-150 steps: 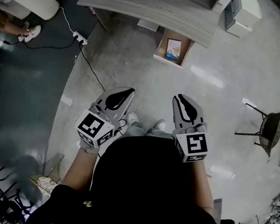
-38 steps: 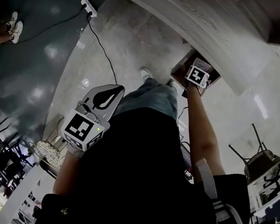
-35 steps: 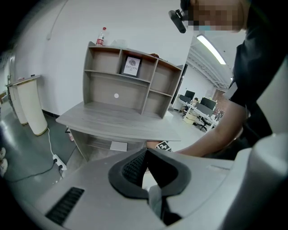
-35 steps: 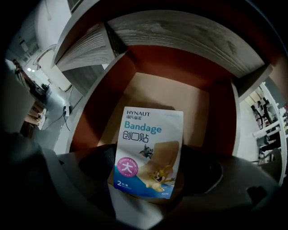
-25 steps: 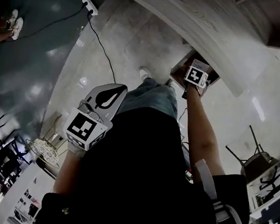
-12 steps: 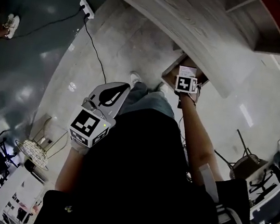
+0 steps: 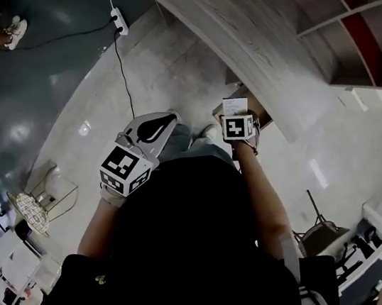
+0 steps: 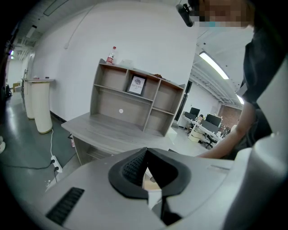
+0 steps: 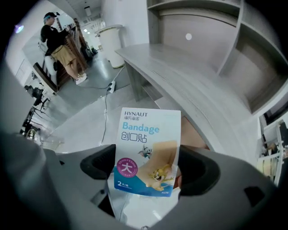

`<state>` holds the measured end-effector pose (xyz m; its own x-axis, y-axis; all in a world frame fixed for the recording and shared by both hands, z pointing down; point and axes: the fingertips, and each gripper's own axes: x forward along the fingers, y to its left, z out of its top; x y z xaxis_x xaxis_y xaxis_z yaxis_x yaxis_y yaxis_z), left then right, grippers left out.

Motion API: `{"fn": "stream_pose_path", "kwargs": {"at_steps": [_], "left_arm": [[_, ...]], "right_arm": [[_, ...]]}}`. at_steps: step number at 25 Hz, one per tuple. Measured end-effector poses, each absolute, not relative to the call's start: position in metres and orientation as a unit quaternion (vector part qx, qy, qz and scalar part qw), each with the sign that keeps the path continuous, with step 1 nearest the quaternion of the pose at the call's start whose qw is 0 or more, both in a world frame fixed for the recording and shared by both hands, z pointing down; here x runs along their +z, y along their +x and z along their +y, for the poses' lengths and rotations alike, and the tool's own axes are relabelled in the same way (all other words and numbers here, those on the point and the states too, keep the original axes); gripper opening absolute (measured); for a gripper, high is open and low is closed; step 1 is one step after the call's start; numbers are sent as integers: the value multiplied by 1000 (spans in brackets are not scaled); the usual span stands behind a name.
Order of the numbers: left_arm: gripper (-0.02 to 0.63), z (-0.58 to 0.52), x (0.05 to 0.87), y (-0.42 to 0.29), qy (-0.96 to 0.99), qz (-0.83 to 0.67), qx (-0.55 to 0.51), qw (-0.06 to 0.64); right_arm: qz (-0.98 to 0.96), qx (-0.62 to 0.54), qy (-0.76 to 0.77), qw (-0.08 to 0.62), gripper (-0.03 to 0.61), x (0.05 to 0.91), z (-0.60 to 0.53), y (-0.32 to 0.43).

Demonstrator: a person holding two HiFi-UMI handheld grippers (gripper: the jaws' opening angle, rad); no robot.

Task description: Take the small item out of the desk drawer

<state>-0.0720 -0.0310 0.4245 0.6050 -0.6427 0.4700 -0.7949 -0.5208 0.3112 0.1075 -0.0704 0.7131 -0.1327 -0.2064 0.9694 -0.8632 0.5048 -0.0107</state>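
Head view: the right gripper (image 7: 234, 115) is stretched forward at the front edge of the desk (image 7: 252, 39), with the white bandage packet (image 7: 233, 105) standing up beyond its marker cube. Half a second ago that gripper was reaching down into the desk drawer (image 7: 260, 117). It has now drawn back from the opening with the packet, so the item looks to be out of the drawer. The left gripper (image 7: 153, 126) hangs low beside the person's body over the floor, well apart from the drawer.

Left gripper view: the jaws meet at their tips with nothing between them, so this gripper is clenched and empty. Beyond it stand the desk and its shelf unit (image 8: 135, 105).

Right gripper view: the jaws are clamped on the lower part of the bandage packet (image 9: 148, 143), which stands upright with its printed face to the camera. Above the right jaw a strip of the drawer's brown inside (image 9: 194, 131) shows under the desk edge, behind the packet. My judgement is that the take-out is essentially done, and what remains is to carry the packet clear
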Motion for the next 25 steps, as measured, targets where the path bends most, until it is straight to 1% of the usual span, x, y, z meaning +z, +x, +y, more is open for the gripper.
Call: {"fn": "stream_pose_path", "kwargs": {"at_steps": [5,11,18,25], "left_arm": [[9,-38,421,-82,854,-434,133,252],[9,-48,411,-99,845,-463,113,242],[9,-54,397,-128,829,-501,95,228],[9,-61,375,-157,815,-536,74,206]], "right_arm": [[-710,302,350,532,422,674,-73,79],[-773,249,314,491,422,606,-97,28],[-842,189,286,417,422,516,-118,-29],[-908,131,262,300,422,425,-131,-72]]}}
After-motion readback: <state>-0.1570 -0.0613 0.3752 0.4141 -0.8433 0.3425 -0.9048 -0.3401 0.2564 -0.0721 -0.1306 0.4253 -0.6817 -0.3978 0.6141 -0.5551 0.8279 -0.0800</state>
